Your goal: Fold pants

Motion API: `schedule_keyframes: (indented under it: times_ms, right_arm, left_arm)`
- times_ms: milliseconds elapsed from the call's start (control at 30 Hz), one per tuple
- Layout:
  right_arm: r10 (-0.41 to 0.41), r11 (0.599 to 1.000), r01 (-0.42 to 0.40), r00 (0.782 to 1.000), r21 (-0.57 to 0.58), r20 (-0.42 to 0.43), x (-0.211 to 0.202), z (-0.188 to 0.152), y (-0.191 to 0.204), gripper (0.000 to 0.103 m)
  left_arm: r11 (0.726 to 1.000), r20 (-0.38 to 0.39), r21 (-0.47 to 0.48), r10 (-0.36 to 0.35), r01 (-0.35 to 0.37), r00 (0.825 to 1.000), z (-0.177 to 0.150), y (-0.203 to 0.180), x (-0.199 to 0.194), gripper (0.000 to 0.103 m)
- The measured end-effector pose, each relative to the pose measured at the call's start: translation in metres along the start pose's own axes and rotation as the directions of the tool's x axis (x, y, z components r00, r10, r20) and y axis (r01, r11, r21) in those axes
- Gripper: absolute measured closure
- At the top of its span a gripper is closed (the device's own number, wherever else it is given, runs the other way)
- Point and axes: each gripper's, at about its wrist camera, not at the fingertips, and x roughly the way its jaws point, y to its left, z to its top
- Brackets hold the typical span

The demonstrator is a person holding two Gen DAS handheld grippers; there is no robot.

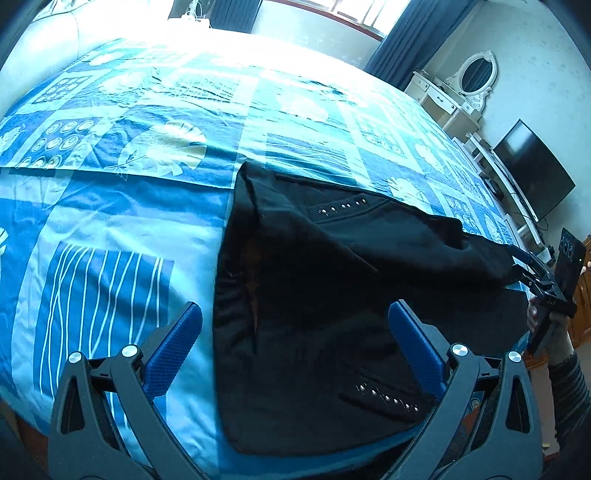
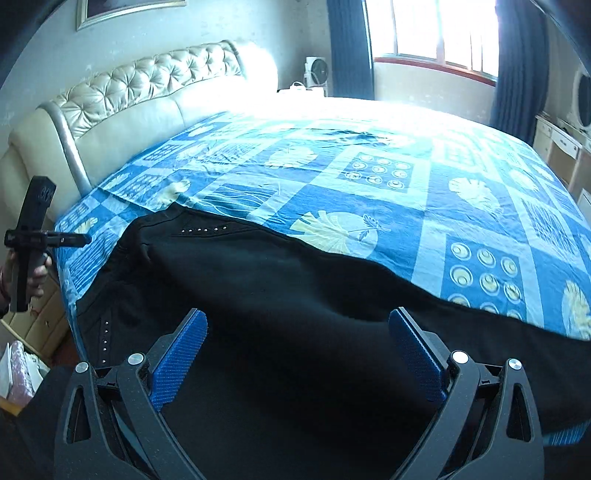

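Black pants point(image 1: 314, 277) with rows of metal studs at the pockets lie spread on a blue patterned bedspread point(image 1: 110, 221), waist end towards the left wrist camera. My left gripper point(image 1: 295, 332) hovers open over the waist edge, its blue pads wide apart and holding nothing. It also shows as the left gripper point(image 2: 48, 238) in a hand at the bed's left side. In the right wrist view the pants point(image 2: 295, 295) run off to the right. My right gripper point(image 2: 297, 336) stands open above the dark cloth. Seen from the left, the right gripper point(image 1: 535, 280) is at the leg end.
A cream tufted headboard point(image 2: 147, 88) bounds the bed on the left. A white dresser with an oval mirror point(image 1: 476, 77) and a dark TV point(image 1: 532, 170) line the wall beyond the bed's foot. A window point(image 2: 443, 29) with blue curtains lies beyond the far side.
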Motion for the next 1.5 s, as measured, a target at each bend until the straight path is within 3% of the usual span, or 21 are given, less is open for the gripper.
schedule_keyframes:
  times_ms: [100, 200, 400, 433, 467, 500, 533, 567, 600, 633, 667, 700, 733, 900, 1000, 1100, 1300, 1500]
  right_arm:
    - [0.076, 0.997, -0.078, 0.993, -0.019, -0.087, 0.041, 0.031, -0.016, 0.005]
    - [0.076, 0.996, -0.085, 0.979, -0.036, -0.190, 0.083, 0.051, -0.031, 0.005]
    - [0.173, 0.983, -0.185, 0.918, 0.001, -0.358, 0.138, 0.061, -0.055, 0.007]
    - [0.186, 0.979, -0.204, 0.903, -0.005, -0.386, 0.145, 0.060, -0.054, 0.013]
    - [0.199, 0.974, -0.227, 0.885, -0.019, -0.421, 0.150, 0.059, -0.052, 0.041]
    - [0.196, 0.970, -0.239, 0.864, -0.035, -0.463, 0.155, 0.056, -0.048, 0.062]
    - [0.159, 0.975, -0.216, 0.847, -0.054, -0.508, 0.162, 0.053, -0.047, 0.078]
    - [0.133, 0.976, -0.204, 0.835, -0.076, -0.533, 0.165, 0.049, -0.046, 0.085]
    - [0.126, 0.973, -0.209, 0.834, -0.095, -0.538, 0.164, 0.047, -0.043, 0.086]
    - [0.114, 0.972, -0.204, 0.837, -0.112, -0.535, 0.161, 0.048, -0.042, 0.090]
    - [0.106, 0.973, -0.197, 0.843, -0.119, -0.527, 0.157, 0.050, -0.040, 0.093]
    - [0.084, 0.974, -0.177, 0.856, -0.138, -0.511, 0.152, 0.054, -0.039, 0.094]
    - [0.060, 0.975, -0.155, 0.870, -0.156, -0.489, 0.145, 0.057, -0.037, 0.094]
    - [-0.068, 0.974, -0.008, 0.944, -0.228, -0.322, 0.091, 0.078, -0.025, 0.095]
    - [-0.148, 0.957, 0.088, 0.968, -0.277, -0.204, 0.057, 0.075, -0.008, 0.095]
    - [-0.209, 0.931, 0.167, 0.973, -0.325, -0.099, 0.022, 0.053, 0.021, 0.095]
    - [-0.237, 0.916, 0.210, 0.971, -0.343, -0.040, -0.010, -0.019, 0.069, 0.095]
    - [-0.282, 0.890, 0.239, 0.958, -0.388, -0.056, -0.009, -0.084, 0.101, 0.095]
  left_arm:
    - [0.998, -0.059, -0.005, -0.065, 0.065, 0.996, 0.041, 0.024, 0.036, 0.002]
    - [0.993, -0.112, 0.011, -0.112, 0.114, 0.987, 0.072, 0.036, 0.071, 0.002]
    - [0.983, -0.209, 0.014, -0.177, 0.184, 0.962, 0.104, 0.044, 0.126, 0.002]
    - [0.979, -0.226, 0.015, -0.194, 0.202, 0.955, 0.105, 0.043, 0.133, 0.003]
    - [0.976, -0.240, 0.017, -0.205, 0.216, 0.949, 0.107, 0.041, 0.138, 0.004]
    - [0.975, -0.242, 0.026, -0.208, 0.220, 0.948, 0.107, 0.039, 0.141, 0.006]
    - [0.974, -0.242, 0.038, -0.208, 0.223, 0.948, 0.109, 0.037, 0.143, 0.015]
    - [0.974, -0.243, 0.051, -0.202, 0.220, 0.949, 0.110, 0.035, 0.145, 0.033]
    - [0.979, -0.245, 0.059, -0.176, 0.196, 0.953, 0.112, 0.034, 0.149, 0.045]
    - [0.986, -0.250, 0.060, -0.135, 0.155, 0.959, 0.116, 0.034, 0.153, 0.069]
    - [0.991, -0.256, 0.052, -0.103, 0.120, 0.961, 0.118, 0.037, 0.156, 0.083]
    - [0.991, -0.263, 0.029, -0.116, 0.128, 0.958, 0.121, 0.038, 0.158, 0.085]
    - [0.989, -0.266, 0.011, -0.137, 0.145, 0.954, 0.125, 0.040, 0.158, 0.097]
    - [0.982, -0.174, 0.088, -0.152, 0.169, 0.973, 0.135, 0.022, 0.124, 0.098]
    - [0.975, -0.103, 0.075, -0.201, 0.209, 0.974, 0.136, 0.018, 0.091, 0.098]
    - [0.966, -0.041, 0.099, -0.238, 0.241, 0.970, 0.124, 0.010, 0.053, 0.098]
    - [0.964, -0.021, 0.162, -0.208, 0.209, 0.978, 0.063, -0.009, 0.002, 0.098]
    - [0.973, -0.007, 0.045, -0.224, 0.224, 0.975, -0.013, 0.017, -0.018, 0.095]
